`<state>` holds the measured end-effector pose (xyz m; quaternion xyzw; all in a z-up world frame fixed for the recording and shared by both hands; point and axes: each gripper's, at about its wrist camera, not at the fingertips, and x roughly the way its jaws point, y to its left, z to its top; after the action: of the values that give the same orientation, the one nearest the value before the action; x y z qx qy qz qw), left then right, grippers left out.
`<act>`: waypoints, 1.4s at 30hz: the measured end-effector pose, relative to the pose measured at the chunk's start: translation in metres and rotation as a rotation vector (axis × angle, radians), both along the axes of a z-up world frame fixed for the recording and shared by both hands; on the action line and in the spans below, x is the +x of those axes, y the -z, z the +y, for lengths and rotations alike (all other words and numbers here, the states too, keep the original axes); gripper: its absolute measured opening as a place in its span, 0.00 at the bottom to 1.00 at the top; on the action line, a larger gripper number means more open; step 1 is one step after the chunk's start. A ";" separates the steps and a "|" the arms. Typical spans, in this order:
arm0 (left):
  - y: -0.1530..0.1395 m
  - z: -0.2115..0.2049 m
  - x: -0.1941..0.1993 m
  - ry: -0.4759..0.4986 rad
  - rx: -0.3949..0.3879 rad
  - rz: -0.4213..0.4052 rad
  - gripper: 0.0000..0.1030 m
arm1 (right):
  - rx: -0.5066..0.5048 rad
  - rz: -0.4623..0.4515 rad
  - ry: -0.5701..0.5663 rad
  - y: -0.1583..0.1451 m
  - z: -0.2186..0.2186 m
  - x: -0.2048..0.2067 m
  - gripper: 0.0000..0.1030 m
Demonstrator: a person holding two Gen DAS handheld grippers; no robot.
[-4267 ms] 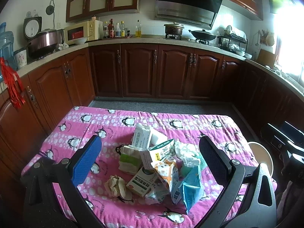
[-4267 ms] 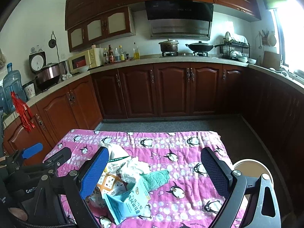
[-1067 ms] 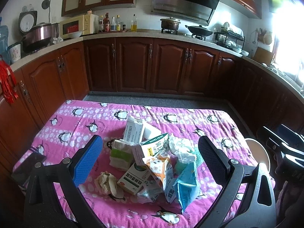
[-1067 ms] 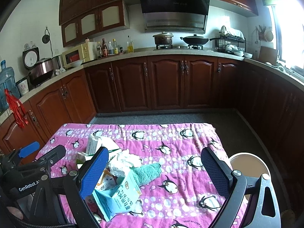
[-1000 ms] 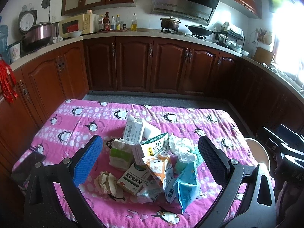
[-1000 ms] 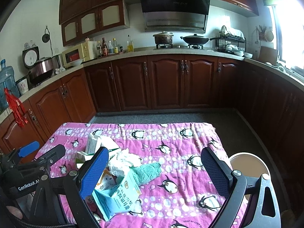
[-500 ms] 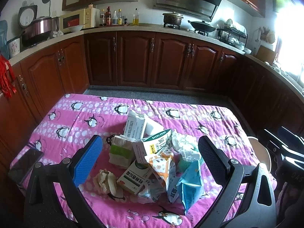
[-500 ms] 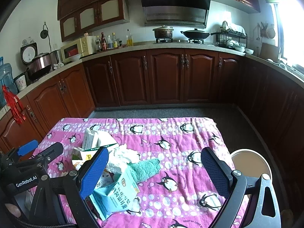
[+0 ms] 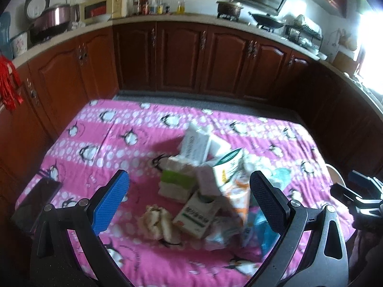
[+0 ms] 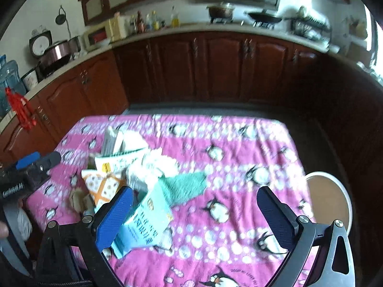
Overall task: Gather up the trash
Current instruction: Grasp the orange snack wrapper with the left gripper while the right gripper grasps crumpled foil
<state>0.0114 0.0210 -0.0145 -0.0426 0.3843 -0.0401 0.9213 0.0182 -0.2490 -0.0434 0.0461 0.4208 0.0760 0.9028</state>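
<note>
A pile of trash lies on the pink penguin cloth (image 9: 119,143): white cartons (image 9: 194,143), a green-and-white box (image 9: 196,216), a crumpled brown wad (image 9: 158,221), an orange patterned bag (image 9: 237,196), white tissue (image 10: 153,165), a teal cloth (image 10: 186,185) and a light-blue carton (image 10: 146,220). My left gripper (image 9: 188,199) is open and empty, hovering above the near side of the pile. My right gripper (image 10: 195,211) is open and empty, above the cloth to the right of the pile, its left finger over the blue carton.
A round white bin (image 10: 330,203) stands off the table's right edge. A dark phone (image 9: 36,203) lies at the cloth's near left corner. Brown kitchen cabinets (image 9: 182,55) ring the room, with appliances on the counter. Both views are motion-blurred.
Both grippers have tilted down and moved closer to the table, so the pile looks larger. Both stay open. The trash has not moved.
</note>
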 end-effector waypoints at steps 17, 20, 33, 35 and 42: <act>0.047 -0.020 0.023 0.132 -0.122 0.222 0.98 | 0.111 0.181 -0.166 0.054 0.040 0.098 0.92; 0.052 -0.034 0.031 0.153 -0.125 0.240 0.98 | 0.091 0.240 -0.183 0.068 0.050 0.122 0.83; 0.066 -0.042 0.045 0.188 -0.134 0.319 0.33 | 0.238 0.253 -0.225 0.073 0.043 0.128 0.16; 0.056 -0.039 0.042 0.186 -0.137 0.294 0.31 | 0.259 0.207 -0.230 0.057 0.037 0.119 0.16; 0.003 -0.034 0.030 0.226 -0.126 0.201 0.30 | 0.289 0.094 -0.224 0.015 0.009 0.088 0.16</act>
<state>0.0413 -0.0129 -0.0179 -0.0606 0.4738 -0.1631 0.8633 0.1065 -0.2404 -0.0581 0.1316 0.4497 0.2333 0.8521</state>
